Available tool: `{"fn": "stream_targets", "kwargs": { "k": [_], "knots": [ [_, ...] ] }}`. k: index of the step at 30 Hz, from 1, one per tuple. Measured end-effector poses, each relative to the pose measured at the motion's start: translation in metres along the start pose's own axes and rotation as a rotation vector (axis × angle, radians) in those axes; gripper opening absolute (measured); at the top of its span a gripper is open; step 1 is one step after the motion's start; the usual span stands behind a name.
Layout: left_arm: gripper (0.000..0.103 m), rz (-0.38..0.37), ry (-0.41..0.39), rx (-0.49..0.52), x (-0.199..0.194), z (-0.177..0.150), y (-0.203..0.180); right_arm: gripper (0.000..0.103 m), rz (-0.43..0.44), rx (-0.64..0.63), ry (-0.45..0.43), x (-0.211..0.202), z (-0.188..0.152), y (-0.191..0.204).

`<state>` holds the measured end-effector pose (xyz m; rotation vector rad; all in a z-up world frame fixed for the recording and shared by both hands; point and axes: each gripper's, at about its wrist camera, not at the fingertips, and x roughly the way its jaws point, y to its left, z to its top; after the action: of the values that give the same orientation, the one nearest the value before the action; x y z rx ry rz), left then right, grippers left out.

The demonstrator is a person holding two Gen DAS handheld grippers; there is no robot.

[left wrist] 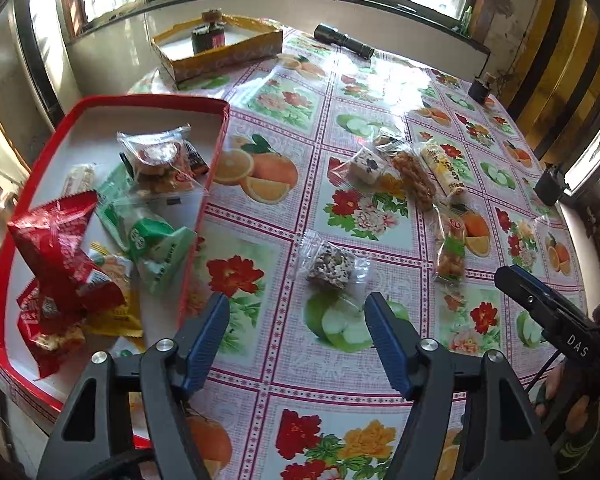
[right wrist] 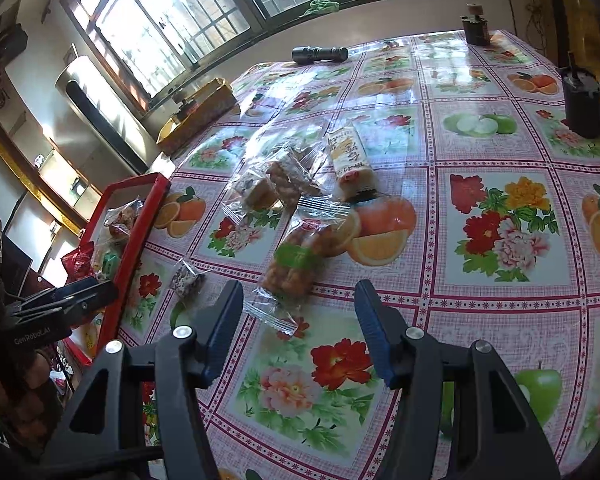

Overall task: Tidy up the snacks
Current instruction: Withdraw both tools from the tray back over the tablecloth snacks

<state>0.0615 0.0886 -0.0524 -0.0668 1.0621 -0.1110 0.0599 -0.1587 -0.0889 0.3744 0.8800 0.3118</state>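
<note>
- Your right gripper (left wrist: 512, 276) shows at the right edge of the left wrist view with "DAS" in white letters on its black body
- Your left gripper (right wrist: 100, 288) shows at the lower left of the right wrist view, with "GenRoboAI" or something close to it printed on its side; the lettering is small
- The long cream and yellow snack bar (left wrist: 444, 170) in the centre right of the left wrist view carries printed characters, too small to read
- Left jaws stand wide open with nothing between them; they hang over the fruit-and-flower tablecloth (left wrist: 268, 248), and the clear-wrapped seed-and-nut square (left wrist: 331, 268) lies just beyond the tips, untouched
- Right jaws stand apart and hold nothing; in the right wrist view the green-banded pack of golden fried bites (right wrist: 296, 264) lies just past the left fingertip, not gripped
- The red tray (left wrist: 216, 136) fills the left of the left wrist view and holds a red wrapper (left wrist: 56, 236), a green and white packet (left wrist: 152, 240), a clear pack with a round red label (left wrist: 156, 156) and a yellow wrapper (left wrist: 112, 316)
- More loose snacks sit in a cluster at centre right: a white cake piece (left wrist: 366, 166) and a brown twist (left wrist: 414, 182) beside the long bar
- A black flashlight (left wrist: 342, 40) lies near the top centre, a yellow box (left wrist: 220, 48) at upper left
</note>
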Motion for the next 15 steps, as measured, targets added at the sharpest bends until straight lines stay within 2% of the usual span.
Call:
{"fn": "stream_targets", "kwargs": {
  "k": [3, 5, 11, 15],
  "knots": [
    [0.07, -0.048, 0.059, -0.074, 0.018, 0.002, 0.0, 0.059, 0.0, -0.004, 0.0, 0.001, 0.001, 0.0],
    [0.07, -0.05, 0.089, -0.129, 0.029, 0.005, 0.0, 0.059, 0.002, -0.004, 0.003, 0.003, 0.001, -0.001],
    [0.07, -0.087, 0.134, -0.332, 0.055, 0.018, 0.009, 0.059, -0.005, -0.005, 0.006, 0.009, 0.007, -0.004],
    [0.073, -0.069, 0.16, -0.374, 0.064, 0.022, 0.006, 0.06, -0.029, -0.013, 0.02, 0.019, 0.014, -0.003]
  ]
}}
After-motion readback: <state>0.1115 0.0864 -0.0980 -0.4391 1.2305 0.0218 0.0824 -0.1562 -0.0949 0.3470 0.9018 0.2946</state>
